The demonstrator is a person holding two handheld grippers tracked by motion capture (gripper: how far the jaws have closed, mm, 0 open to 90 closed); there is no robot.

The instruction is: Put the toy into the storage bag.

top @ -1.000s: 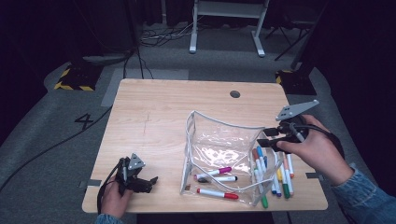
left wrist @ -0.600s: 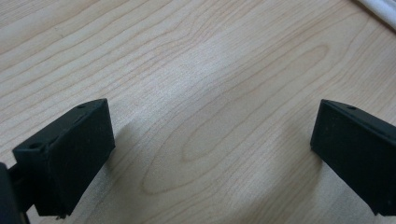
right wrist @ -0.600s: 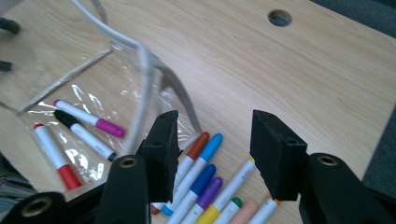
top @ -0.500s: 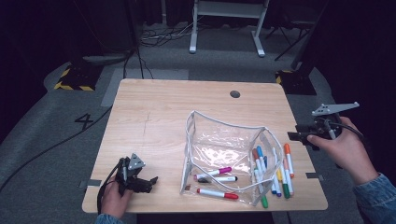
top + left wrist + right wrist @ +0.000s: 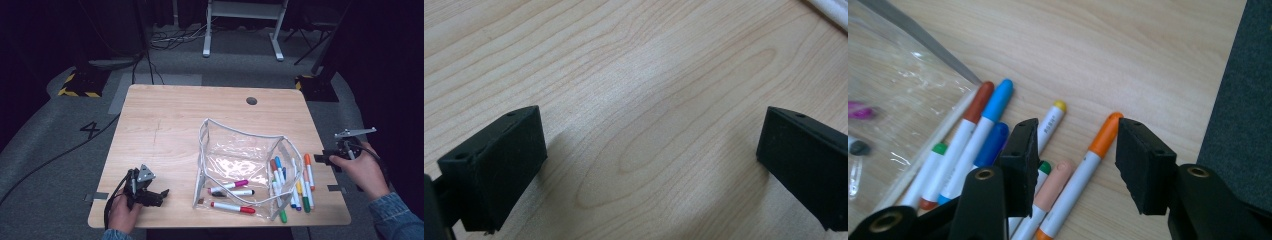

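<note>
A: Where is the right gripper (image 5: 326, 159)?

B: At the right edge of the bench (image 5: 165, 125), in the person's right hand (image 5: 361, 171), pointing in toward the markers. Its jaws stand apart with nothing pressed between them. In the right gripper view, the orange-capped marker (image 5: 1082, 172) lies on the wood in the gap between them, closer to the right jaw.

A: What does that marker look like?

B: White barrel, orange cap, lying flat. In the high view it is the outermost of the loose markers (image 5: 308, 171), nearest the bench's right edge.

A: What is beside it?

B: A pale pink-capped marker (image 5: 1050, 191) just next to it, then a yellow-tipped one (image 5: 1051, 121), a light blue one (image 5: 979, 141) and a brown-capped one (image 5: 968, 122), all packed close. The left jaw sits over some of those, covering parts of them.

A: And farther out?

B: A clear plastic pouch (image 5: 239, 155) with a white edge stands open mid-bench, just left of the loose markers. Inside are a red marker (image 5: 232, 207), a black one and a purple one.

A: The left gripper (image 5: 156, 194)?

B: It rests on the bench near the front left corner, in the left hand (image 5: 121, 212), well apart from the pouch. Its jaws are wide apart over bare wood.
</note>
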